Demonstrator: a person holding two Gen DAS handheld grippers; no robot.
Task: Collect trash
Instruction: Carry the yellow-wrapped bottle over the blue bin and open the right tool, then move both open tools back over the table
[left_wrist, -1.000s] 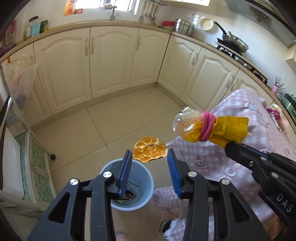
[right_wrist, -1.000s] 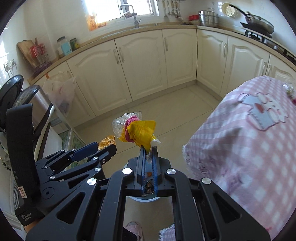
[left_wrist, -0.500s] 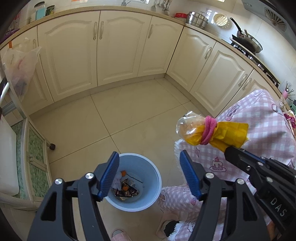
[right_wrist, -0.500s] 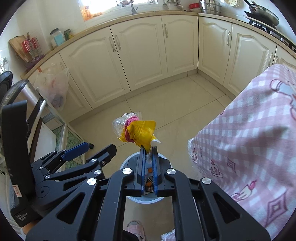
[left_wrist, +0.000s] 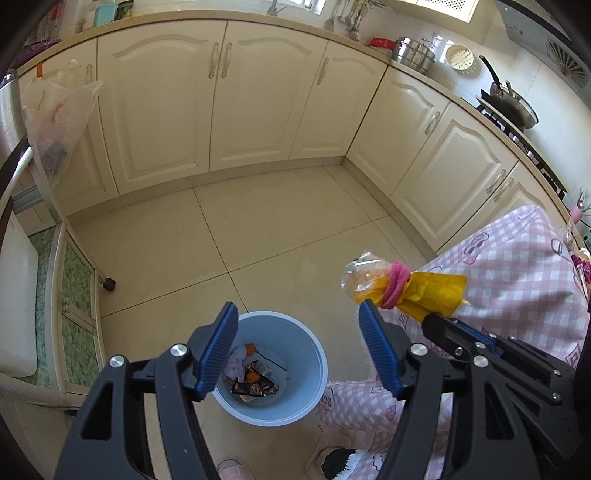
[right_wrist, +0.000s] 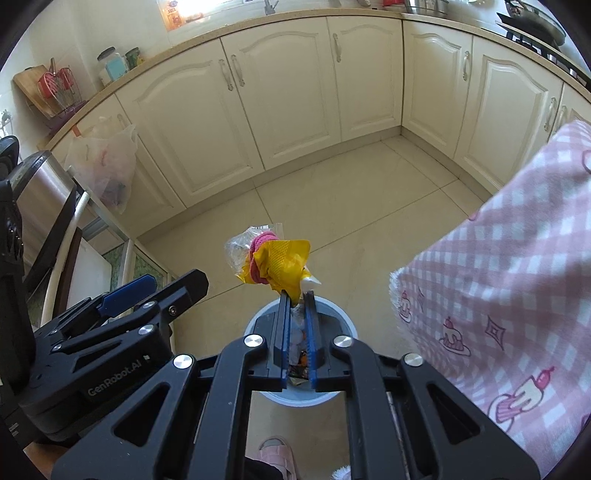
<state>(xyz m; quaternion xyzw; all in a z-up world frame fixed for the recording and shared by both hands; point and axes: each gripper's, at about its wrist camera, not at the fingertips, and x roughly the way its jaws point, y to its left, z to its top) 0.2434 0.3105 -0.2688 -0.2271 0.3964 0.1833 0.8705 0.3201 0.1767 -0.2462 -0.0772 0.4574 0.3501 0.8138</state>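
Since one second ago, the orange peel that hung between the left gripper's pads has gone; peel now lies in the blue bin (left_wrist: 306, 354) with wrappers and white paper. Both views have tilted further toward the floor.

Left gripper (left_wrist: 297, 354): jaws stand wide apart with nothing between them; the bin mouth shows through the gap below. On the body of this gripper, in the right wrist view, the moulded text "GenRobot.AI" is legible.

Right gripper (right_wrist: 297, 295): jaws nearly together and opening at this moment. The tips pinch the lower edge of the yellow wrapper bundle (right_wrist: 275, 264), which stands up above them. The bundle consists of yellow foil, a pink band around its middle and a clear plastic end. It is held above the bin, toward its far rim in the right wrist view.

Pink checked tablecloth (right_wrist: 517, 280): hangs at the right, just beside the bin, printed with cake motifs.

Floor (left_wrist: 258, 229): beige tiles, bare beyond the bin.

Cabinets (left_wrist: 218, 103): cream doors along the far wall; a plastic bag (left_wrist: 59, 118) hangs at the left end. No label on the counter items can be read
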